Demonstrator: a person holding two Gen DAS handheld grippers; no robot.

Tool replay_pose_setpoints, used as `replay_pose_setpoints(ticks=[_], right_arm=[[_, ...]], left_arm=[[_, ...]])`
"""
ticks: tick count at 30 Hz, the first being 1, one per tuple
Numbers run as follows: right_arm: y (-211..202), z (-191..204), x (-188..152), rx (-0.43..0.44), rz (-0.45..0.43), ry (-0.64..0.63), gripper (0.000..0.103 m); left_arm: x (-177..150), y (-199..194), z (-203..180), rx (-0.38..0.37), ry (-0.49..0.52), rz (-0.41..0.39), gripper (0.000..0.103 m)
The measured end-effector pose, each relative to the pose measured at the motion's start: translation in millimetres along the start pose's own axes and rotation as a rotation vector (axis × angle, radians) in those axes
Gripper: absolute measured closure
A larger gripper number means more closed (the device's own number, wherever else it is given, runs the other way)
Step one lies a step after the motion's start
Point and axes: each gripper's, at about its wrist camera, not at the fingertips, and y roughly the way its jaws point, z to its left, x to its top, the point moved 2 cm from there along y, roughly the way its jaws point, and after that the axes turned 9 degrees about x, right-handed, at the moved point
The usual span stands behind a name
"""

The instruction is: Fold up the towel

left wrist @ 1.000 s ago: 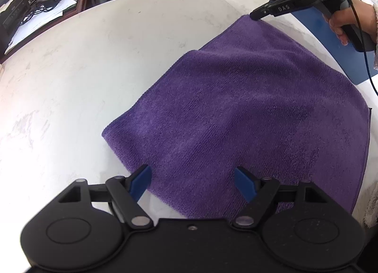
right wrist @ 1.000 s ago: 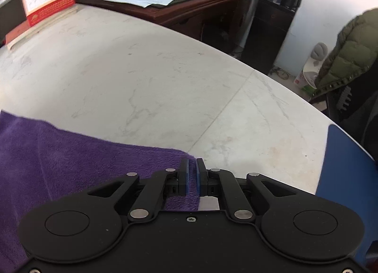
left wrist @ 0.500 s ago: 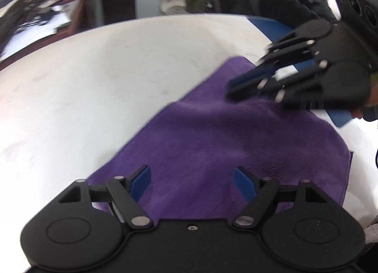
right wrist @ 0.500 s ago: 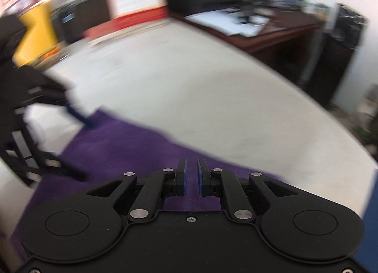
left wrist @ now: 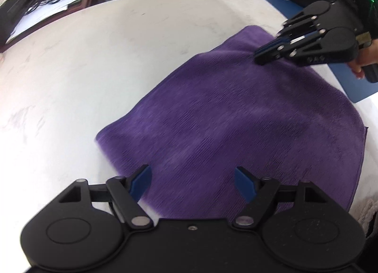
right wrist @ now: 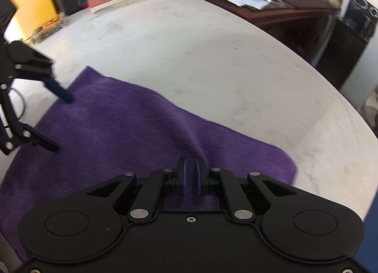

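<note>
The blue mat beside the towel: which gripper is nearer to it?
Right. The right gripper hangs just beside the blue mat; the left gripper is across the purple towel.

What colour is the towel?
Purple all over; the towel shows best in the left wrist view.

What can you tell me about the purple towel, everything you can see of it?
The towel is a deep purple, ribbed plush cloth, like microfibre, with a stitched hem along one side. It lies spread almost flat on the white table, roughly square, with a soft ridge running up from the right gripper. That gripper is shut over the cloth near one corner; whether it pinches cloth can't be told. The left gripper hangs open over the opposite edge. One corner lies beside a blue mat.
</note>
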Motion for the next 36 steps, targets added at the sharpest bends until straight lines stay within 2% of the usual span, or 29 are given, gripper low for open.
replay_pose_setpoints(ticks=[2,5,7,11,14,20,27,31,34,36], right_arm=[[-2,-3,0,-0.036,0.008,0.009,0.092],[-11,-10,4,-0.034,-0.043,0.062,0.092],[-12,-9,12,-0.033,-0.064,0.053,0.091],[2,-14,21,-0.045,-0.054,0.046,0.091],[8,-27,12,-0.075,-0.031,0.066,0.091],[-8,-56,-7,-0.117,-0.067,0.147,0.091],[-12,-60,-7,-0.12,-0.065,0.165,0.091],[-56,-53,-10,-0.127,-0.145,0.218,0.091],[-101,-23,-25,-0.152,-0.195,0.196,0.085],[-116,7,-46,-0.145,-0.177,0.176,0.085]], left_arm=[[-1,0,4,0.013,-0.01,0.011,0.028],[9,-5,3,0.005,-0.022,-0.023,0.028],[21,-1,3,-0.002,-0.022,-0.043,0.028],[32,11,-5,-0.011,-0.006,-0.039,0.028],[26,11,-6,-0.009,0.015,-0.047,0.028],[15,11,-3,0.016,0.006,-0.055,0.028],[15,7,-5,0.05,-0.005,-0.067,0.029],[12,-26,-12,0.06,-0.014,-0.11,0.031],[-3,-60,-42,0.006,-0.004,-0.145,0.031],[-16,-72,-65,-0.024,0.017,-0.155,0.031]])
